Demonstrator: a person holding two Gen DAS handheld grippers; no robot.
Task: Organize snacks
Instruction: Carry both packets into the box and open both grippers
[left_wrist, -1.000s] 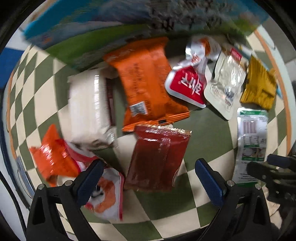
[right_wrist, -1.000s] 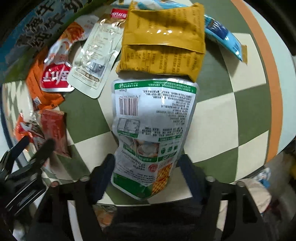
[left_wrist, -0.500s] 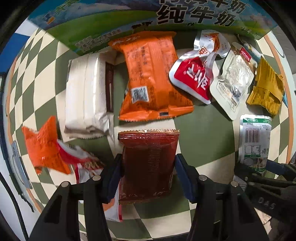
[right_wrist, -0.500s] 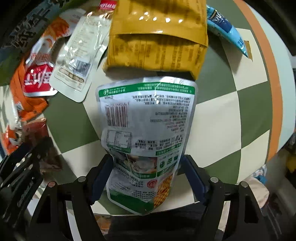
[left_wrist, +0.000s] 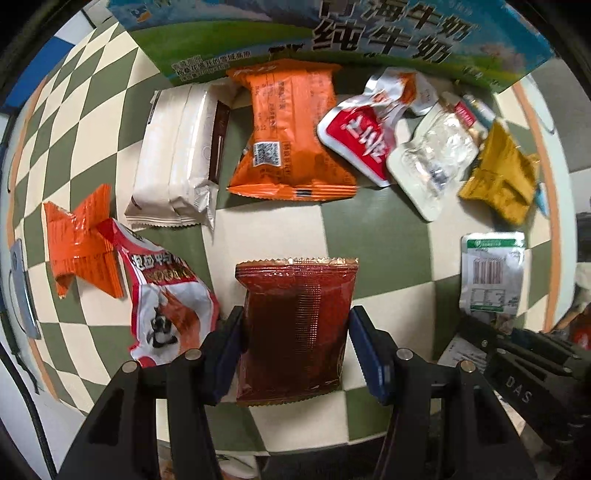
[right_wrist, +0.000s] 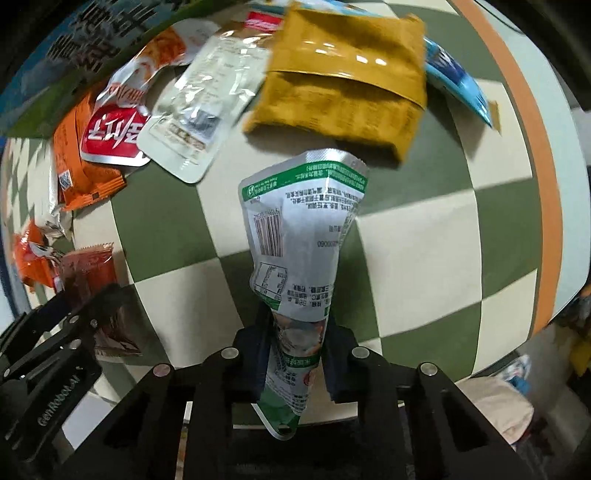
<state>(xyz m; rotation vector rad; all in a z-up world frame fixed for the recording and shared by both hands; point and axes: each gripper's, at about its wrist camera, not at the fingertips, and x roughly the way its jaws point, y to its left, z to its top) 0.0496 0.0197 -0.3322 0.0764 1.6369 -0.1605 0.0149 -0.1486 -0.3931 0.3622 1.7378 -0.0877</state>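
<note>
The left claw (left_wrist: 295, 350) stood half spread, its blue pads touching both edges of a dark red snack packet (left_wrist: 295, 325) lying flat on the checkered worktop (left_wrist: 376, 240). The right claw (right_wrist: 295, 354) pinched a crumpled white-and-green pouch (right_wrist: 299, 236), which was raised and folded lengthwise.

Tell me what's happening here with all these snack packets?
A person with two handheld grippers is sorting snacks on a checkered table. The left gripper brackets a dark red packet lying flat. The right gripper has pinched the white-and-green pouch, crumpling it.
</note>
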